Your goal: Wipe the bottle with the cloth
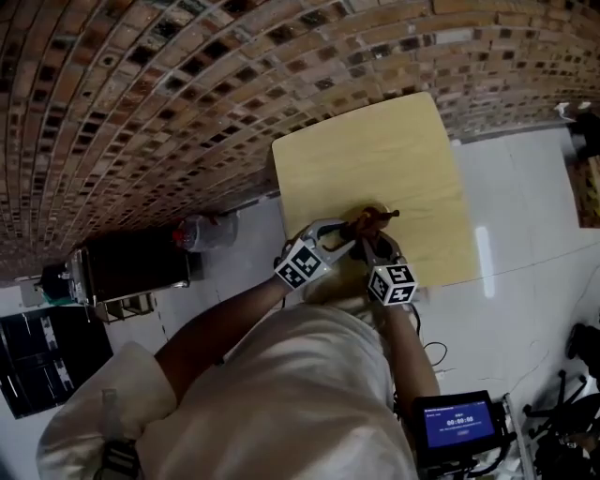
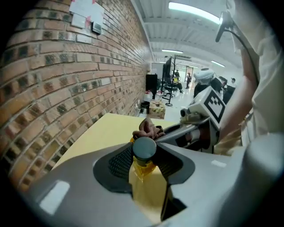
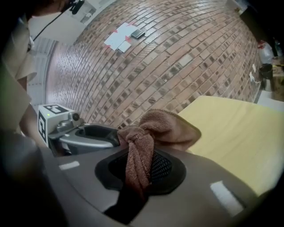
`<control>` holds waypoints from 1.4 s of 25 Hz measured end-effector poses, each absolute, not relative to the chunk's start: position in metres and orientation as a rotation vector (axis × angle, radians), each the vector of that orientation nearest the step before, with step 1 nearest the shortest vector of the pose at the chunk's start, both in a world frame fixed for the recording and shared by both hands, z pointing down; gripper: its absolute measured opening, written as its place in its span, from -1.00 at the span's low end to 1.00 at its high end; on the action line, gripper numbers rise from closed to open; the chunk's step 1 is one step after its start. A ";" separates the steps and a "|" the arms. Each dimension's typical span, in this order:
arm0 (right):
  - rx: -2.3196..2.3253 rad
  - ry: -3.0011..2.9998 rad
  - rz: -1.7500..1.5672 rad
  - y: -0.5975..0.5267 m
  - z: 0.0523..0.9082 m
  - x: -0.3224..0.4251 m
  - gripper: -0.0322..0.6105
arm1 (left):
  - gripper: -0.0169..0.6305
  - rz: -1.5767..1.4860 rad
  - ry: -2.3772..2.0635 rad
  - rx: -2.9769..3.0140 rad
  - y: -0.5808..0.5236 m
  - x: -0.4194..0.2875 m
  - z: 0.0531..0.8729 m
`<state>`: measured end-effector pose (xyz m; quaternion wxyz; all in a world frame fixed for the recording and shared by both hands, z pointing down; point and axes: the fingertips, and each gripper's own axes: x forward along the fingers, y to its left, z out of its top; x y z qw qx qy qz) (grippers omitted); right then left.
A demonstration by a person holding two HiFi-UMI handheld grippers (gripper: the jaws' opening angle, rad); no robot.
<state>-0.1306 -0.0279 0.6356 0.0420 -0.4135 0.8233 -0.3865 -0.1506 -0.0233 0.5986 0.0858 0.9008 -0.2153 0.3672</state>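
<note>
We seem to be in a lab or workshop hall, with a brick wall (image 1: 141,94), a glossy white floor (image 1: 525,216) and strip lights (image 2: 191,8) overhead. Around our small yellow worktop (image 1: 375,159) we see a lit screen (image 1: 457,422), cables (image 1: 436,354) and a dark cart (image 1: 131,267).

The bottle (image 2: 144,148) shows only cap and neck, its body behind the left gripper (image 2: 145,163). The cloth (image 3: 155,128) tails off inside the right gripper (image 3: 141,167).

Right claw (image 3: 141,170) pinches the brown cloth (image 3: 153,133) (bunched) beside the yellow table (image 3: 239,142).
</note>
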 end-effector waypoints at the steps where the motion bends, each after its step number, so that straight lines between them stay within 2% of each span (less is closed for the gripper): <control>1: -1.319 2.522 -1.186 -0.027 0.645 -0.132 -0.70 | -0.40 1.072 -0.671 2.665 -0.023 -0.154 0.600; 6: -1.538 2.528 -1.443 -0.016 0.725 -0.140 -0.71 | -0.41 1.064 -0.687 2.628 -0.021 -0.160 0.602; 11: -1.391 2.779 -1.790 -0.006 0.774 -0.145 -0.71 | -0.41 1.059 -0.684 2.637 -0.023 -0.163 0.602; 15: -1.321 2.698 -1.679 -0.027 0.730 -0.116 -0.70 | -0.41 1.133 -0.580 2.669 -0.022 -0.165 0.602; 19: -0.797 2.724 -1.419 -0.029 0.643 -0.128 -0.70 | -0.40 1.244 -0.443 2.703 -0.020 -0.164 0.602; 22: -0.608 2.745 -1.362 -0.034 0.620 -0.148 -0.70 | -0.41 1.270 -0.400 2.725 -0.020 -0.160 0.602; 28: -0.704 2.685 -1.514 -0.063 0.657 -0.144 -0.71 | -0.41 1.238 -0.341 2.748 -0.025 -0.154 0.604; 35: -0.764 2.996 -1.843 -0.057 0.755 -0.153 -0.71 | -0.41 1.240 -0.311 2.770 -0.022 -0.158 0.604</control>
